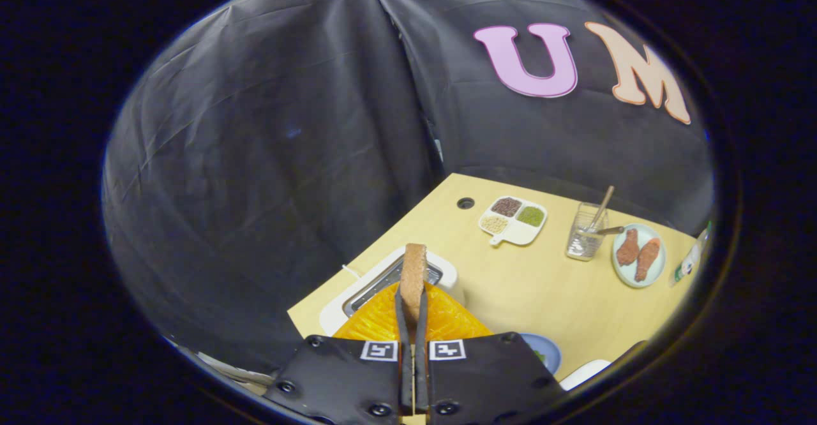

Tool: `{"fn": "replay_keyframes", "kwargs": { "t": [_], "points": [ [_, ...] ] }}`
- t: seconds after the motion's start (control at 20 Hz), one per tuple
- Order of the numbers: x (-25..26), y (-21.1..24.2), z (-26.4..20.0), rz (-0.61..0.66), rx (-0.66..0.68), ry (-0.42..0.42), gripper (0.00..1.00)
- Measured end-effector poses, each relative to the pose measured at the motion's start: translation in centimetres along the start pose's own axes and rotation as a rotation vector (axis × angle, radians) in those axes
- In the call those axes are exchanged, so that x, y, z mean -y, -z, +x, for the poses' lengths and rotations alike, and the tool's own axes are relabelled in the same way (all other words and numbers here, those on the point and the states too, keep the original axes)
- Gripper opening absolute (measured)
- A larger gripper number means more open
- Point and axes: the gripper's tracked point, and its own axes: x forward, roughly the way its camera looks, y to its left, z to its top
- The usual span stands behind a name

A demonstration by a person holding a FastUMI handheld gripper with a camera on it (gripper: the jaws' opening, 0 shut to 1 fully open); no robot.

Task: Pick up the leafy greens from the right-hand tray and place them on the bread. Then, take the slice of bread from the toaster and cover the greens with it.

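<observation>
My gripper (412,304) is shut on a slice of bread (413,273), which stands on edge between the fingers and sticks out past them. It hangs above the white toaster (447,275), whose open slot (383,281) lies just to the left of the slice. Right below the fingers spreads an orange ribbed surface (447,320); I cannot tell what it is. Past my right finger a blue plate (547,351) shows a bit of green on it, mostly hidden by the gripper body.
On the wooden table (523,284) beyond stand a white divided dish of grains (512,219), a clear glass with utensils (586,230) and a pale plate with two brown meat pieces (638,254). A white rim (584,374) peeks in near the blue plate.
</observation>
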Motion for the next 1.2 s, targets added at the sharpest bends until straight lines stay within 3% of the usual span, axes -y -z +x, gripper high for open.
{"fn": "replay_keyframes", "kwargs": {
  "t": [0.3,0.9,1.2],
  "points": [
    [3.5,2.1,-2.0,0.022,0.01,0.046,0.04],
    [7.8,12.1,-0.3,0.196,-0.081,0.083,0.04],
    [10.0,16.7,-1.0,0.274,-0.135,0.111,0.09]
  ]
}}
